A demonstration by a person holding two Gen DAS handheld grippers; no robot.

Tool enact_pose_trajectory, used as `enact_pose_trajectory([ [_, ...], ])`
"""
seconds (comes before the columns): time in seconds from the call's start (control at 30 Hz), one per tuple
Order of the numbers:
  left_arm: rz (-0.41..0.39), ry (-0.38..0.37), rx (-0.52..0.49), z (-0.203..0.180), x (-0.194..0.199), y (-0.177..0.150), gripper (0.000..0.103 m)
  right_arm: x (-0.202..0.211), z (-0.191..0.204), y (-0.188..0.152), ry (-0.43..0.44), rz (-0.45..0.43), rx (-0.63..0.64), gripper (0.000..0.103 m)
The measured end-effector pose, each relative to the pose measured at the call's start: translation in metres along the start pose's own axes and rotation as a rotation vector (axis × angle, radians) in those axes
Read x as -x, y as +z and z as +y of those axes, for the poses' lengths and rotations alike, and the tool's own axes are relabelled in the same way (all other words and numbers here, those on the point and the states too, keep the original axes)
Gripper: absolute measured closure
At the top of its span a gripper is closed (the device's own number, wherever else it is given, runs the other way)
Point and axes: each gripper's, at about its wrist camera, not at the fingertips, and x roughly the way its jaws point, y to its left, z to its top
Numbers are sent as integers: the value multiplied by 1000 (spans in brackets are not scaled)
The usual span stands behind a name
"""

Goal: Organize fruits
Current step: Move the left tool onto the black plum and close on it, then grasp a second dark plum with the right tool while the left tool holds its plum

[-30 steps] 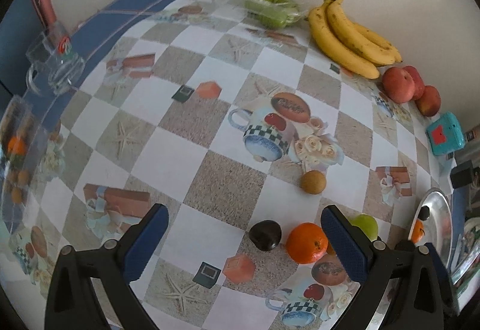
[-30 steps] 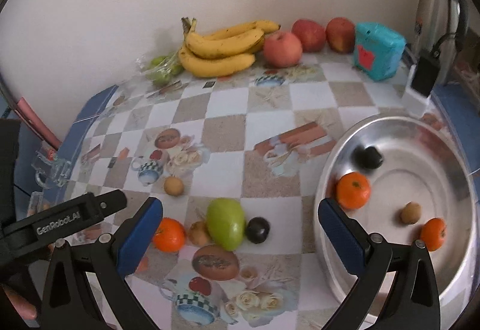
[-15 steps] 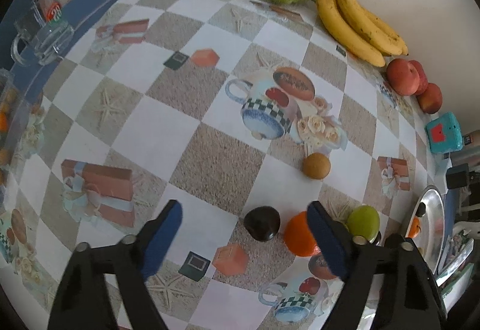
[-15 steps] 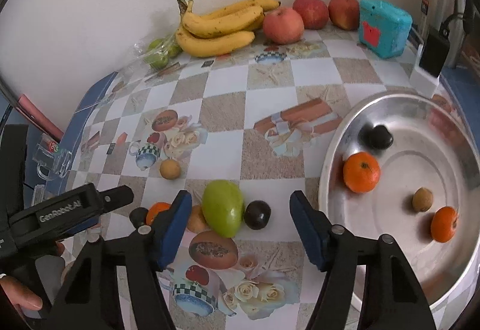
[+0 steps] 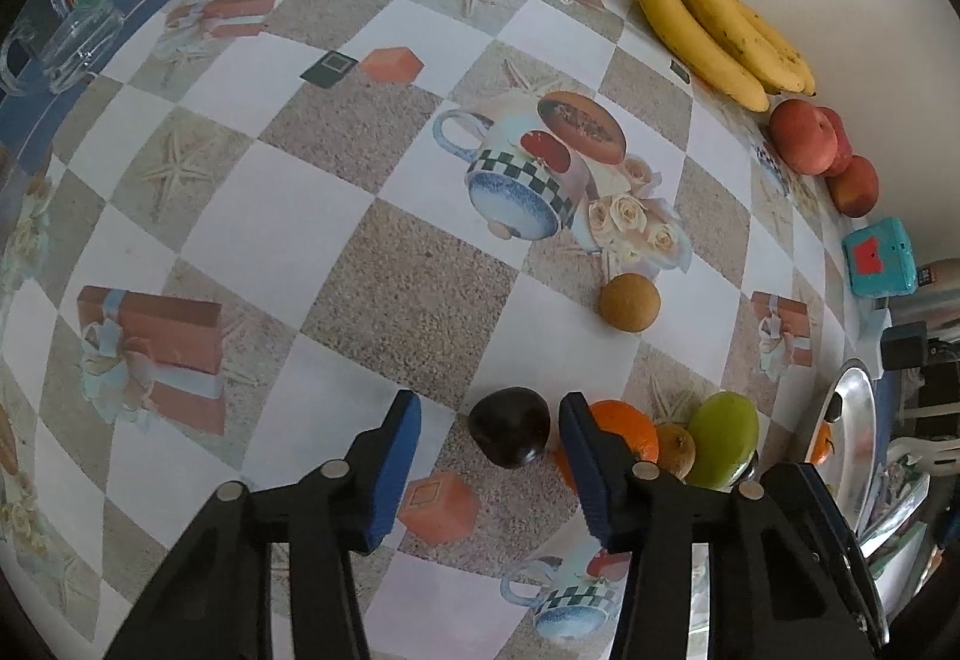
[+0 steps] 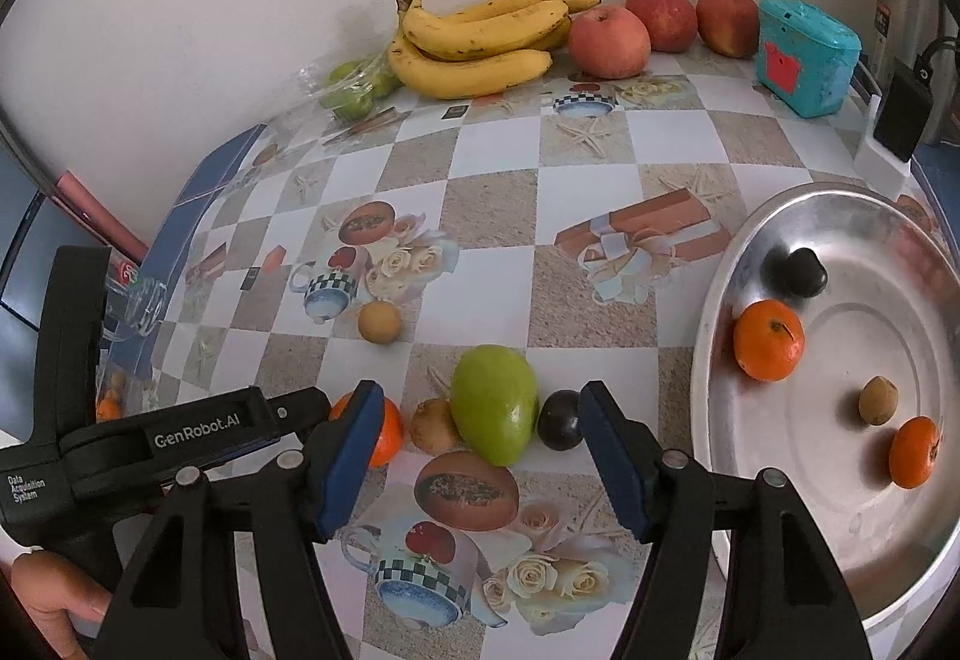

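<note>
Dark and glossy, the plum [image 5: 509, 435] is lying on the patterned tablecloth [image 5: 336, 264] near the front edge of the table, and the left gripper [image 5: 489, 456] is coming down over it. Its jaws are closing now, with the plum between them but nearer to the right finger; the left finger is not yet touching, so nothing is being held.

To do this step well, I think the person should shift the gripper a little so the plum is sitting in the middle of the gap, then close slowly, because a round smooth fruit can roll away. The right finger is also passing just beside the orange [image 5: 618, 435], so it should stay clear of it and not push it.

Further right, the right gripper [image 6: 480, 438] is hovering over the green mango [image 6: 495, 405], with a small brown fruit [image 6: 433, 425] and a second dark plum [image 6: 559, 420] also standing between its half-open fingers. No pad is pressing on anything. At the right edge of the table the metal tray [image 6: 720, 300] is already carrying several small fruits.

Compared with a second ago, both grippers were fully wide then. The left one has narrowed a lot and has sunk closer to the plum, while the right one has narrowed about halfway and has hardly moved.
</note>
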Motion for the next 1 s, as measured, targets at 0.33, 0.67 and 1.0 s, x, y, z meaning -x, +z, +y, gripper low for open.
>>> enact_pose_trajectory([
  [0.33, 3, -41, 6, -3, -3, 1, 73, 0, -23, 1, -18, -16, -84, 47],
  [0.67, 4, -49, 20, 0, -1, 0, 73, -14, -47, -3, 17, 25, -204, 62],
  [1.0, -6, -44, 30, 1, 1, 2, 73, -22, -53, -6, 27, 51, -235, 71],
])
